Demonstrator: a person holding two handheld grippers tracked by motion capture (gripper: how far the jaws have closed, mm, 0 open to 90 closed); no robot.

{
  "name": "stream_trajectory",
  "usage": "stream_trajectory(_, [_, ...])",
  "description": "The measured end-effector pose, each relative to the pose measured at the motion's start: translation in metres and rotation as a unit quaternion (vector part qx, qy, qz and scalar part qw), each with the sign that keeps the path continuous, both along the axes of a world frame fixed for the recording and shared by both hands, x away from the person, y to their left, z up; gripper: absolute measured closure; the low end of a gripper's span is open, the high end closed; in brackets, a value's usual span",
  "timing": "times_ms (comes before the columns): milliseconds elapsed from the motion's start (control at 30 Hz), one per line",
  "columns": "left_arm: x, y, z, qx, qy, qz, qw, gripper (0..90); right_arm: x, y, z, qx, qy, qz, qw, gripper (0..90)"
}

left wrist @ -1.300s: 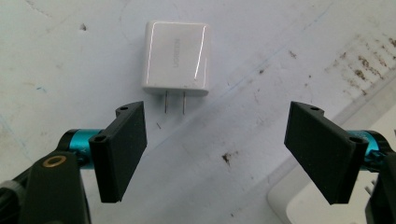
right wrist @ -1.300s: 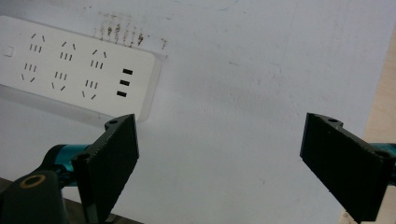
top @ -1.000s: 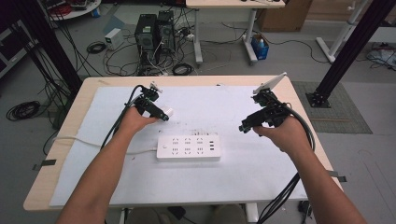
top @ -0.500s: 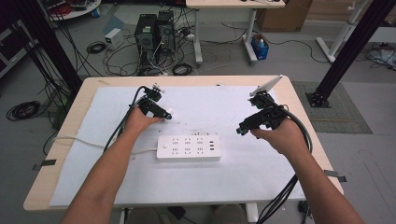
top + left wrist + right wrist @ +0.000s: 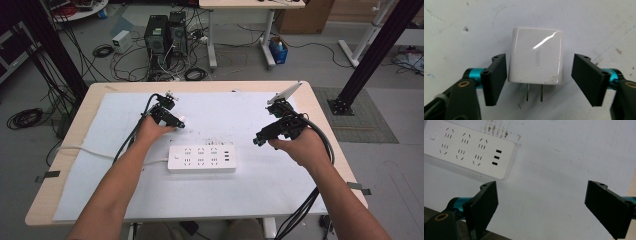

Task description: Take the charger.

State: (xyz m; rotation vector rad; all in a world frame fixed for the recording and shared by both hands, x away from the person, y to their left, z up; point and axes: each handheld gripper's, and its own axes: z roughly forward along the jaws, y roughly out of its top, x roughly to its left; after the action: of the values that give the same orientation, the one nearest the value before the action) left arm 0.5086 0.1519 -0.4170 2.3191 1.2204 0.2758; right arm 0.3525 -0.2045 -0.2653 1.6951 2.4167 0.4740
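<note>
A white plug-in charger [image 5: 536, 58] lies flat on the white mat, its two prongs pointing toward the camera in the left gripper view. My left gripper [image 5: 539, 57] straddles it. Its jaws have just been closing, and the left pad [image 5: 496, 75] sits almost against the charger's side. A gap remains at the right pad [image 5: 586, 75]. In the high view the left gripper [image 5: 179, 123] is at the charger [image 5: 182, 119], behind the white power strip [image 5: 201, 158]. My right gripper [image 5: 257, 140] hovers open, right of the power strip [image 5: 469, 147], nothing between its jaws [image 5: 542, 185].
The power strip's white cord [image 5: 95, 154] runs off to the table's left edge. The white mat [image 5: 225, 110] covers most of the wooden table [image 5: 80, 120]. Beyond the table are computer towers [image 5: 165, 32], cables on the floor and another desk.
In the high view both hands stay about where they were; the left gripper has only shifted slightly over the charger.
</note>
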Motion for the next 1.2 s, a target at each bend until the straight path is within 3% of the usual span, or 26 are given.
stream_trajectory(267, [0.0011,-0.0023,-0.0028,0.009,0.003,0.003,1.0,32.7,0.0002,-0.0003,0.0007,0.002,-0.002,0.0,1.0,11.0])
stream_trajectory(467, [0.0008,-0.0015,-0.002,0.015,-0.001,0.01,0.9998,42.0,0.0003,-0.002,-0.0001,0.003,-0.001,-0.002,1.0,11.0])
stream_trajectory(1200, [0.0017,-0.0076,-0.0054,0.024,-0.008,0.033,0.9991,42.5,0.0014,-0.006,-0.0047,0.006,0.0,-0.01,0.9999,11.0])
